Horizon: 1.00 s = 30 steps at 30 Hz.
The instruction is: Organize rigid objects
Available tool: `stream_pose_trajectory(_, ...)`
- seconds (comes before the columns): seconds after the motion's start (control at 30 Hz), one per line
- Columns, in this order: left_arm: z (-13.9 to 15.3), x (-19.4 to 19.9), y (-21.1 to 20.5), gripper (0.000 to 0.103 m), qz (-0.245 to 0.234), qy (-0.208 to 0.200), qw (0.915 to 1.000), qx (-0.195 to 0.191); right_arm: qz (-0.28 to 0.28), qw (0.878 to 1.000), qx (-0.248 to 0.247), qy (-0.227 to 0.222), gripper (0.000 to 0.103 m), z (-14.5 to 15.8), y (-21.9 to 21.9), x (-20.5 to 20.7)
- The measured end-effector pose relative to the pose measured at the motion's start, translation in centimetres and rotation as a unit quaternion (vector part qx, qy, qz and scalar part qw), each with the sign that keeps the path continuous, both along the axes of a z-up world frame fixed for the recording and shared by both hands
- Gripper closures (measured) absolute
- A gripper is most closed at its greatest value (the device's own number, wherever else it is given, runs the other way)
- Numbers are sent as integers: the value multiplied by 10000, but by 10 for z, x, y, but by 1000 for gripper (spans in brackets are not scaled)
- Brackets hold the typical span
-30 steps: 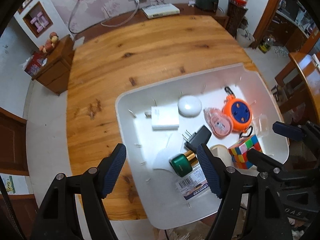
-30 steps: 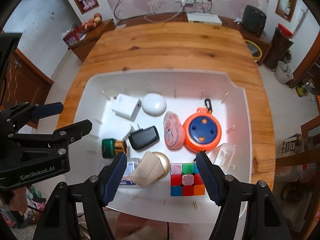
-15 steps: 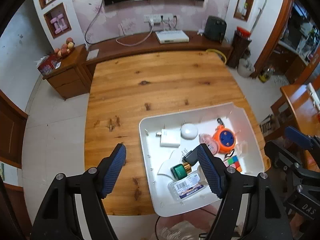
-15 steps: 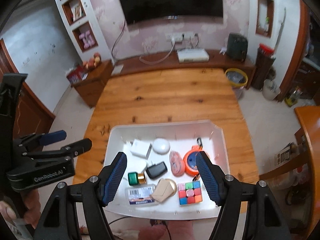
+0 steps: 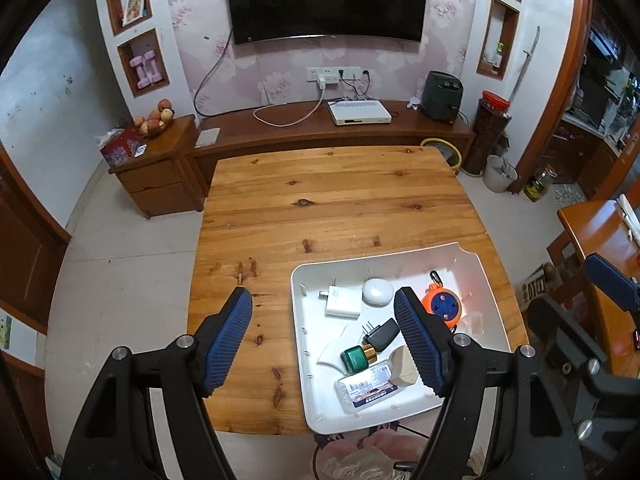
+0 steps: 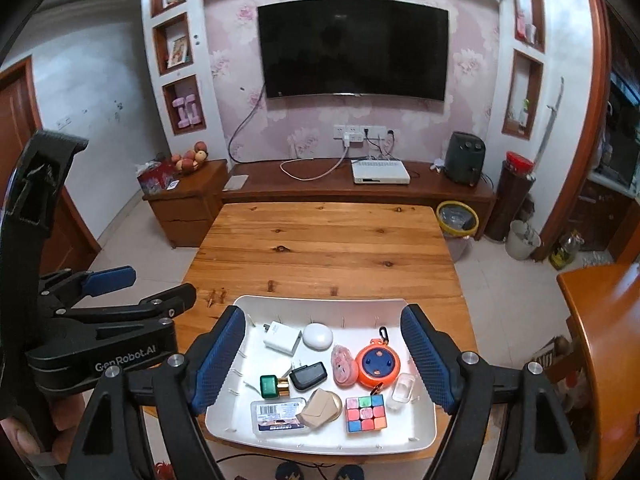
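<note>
Both my grippers have pulled back high above the white plastic tray [image 6: 416, 436] on the wooden worktop [image 6: 320, 248]. Left fingers [image 5: 230, 336] and right fingers [image 6: 218, 360] gape wide, empty; the multicoloured puzzle cube [image 6: 365, 413] sits between the right pair.

Both grippers had matte black angular frames. Left gripper [image 5: 323, 338] carried two blue pads [image 5: 228, 340] with a fine grid texture, and silver round screws on the arms. Right gripper [image 6: 322, 358] looked the same: blue textured pads [image 6: 218, 360], silver screws. White "GenRobot.AI" lettering ran along the left unit's side (seen from the right camera). Bare skin of the left hand [image 6: 24, 436] showed, fingernail visible.
</note>
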<state>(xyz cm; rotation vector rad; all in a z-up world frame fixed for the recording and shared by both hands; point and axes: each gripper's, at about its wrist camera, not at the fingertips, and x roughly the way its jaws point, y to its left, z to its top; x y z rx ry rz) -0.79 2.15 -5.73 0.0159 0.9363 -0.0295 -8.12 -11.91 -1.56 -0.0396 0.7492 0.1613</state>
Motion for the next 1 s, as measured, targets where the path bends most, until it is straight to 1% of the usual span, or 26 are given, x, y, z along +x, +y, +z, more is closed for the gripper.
stream_pose_trajectory(0.1,3,-1,-3,26,90,-24,9999,-45,111,9999,7,15,22,2,-1,1)
stream_pose_trajectory(0.23,6,-4,-6,26,205,-63,9998,-11,63,9998,158,84,22,2,-15,3)
stream_pose_trajectory(0.3,6,-5,-7,26,268,-64,9996,-11,-11,9999,110,114,22,0,-17,6)
stream_pose_trajectory(0.73,12,-7,-13,26,461,-147,9988,36,59,10000,-21,49,22,3,-23,15)
stream_pose_trajectory(1.0,11,-7,-13,26,442,-129,9989,28,32,9999,-60,78,22,4,-24,17)
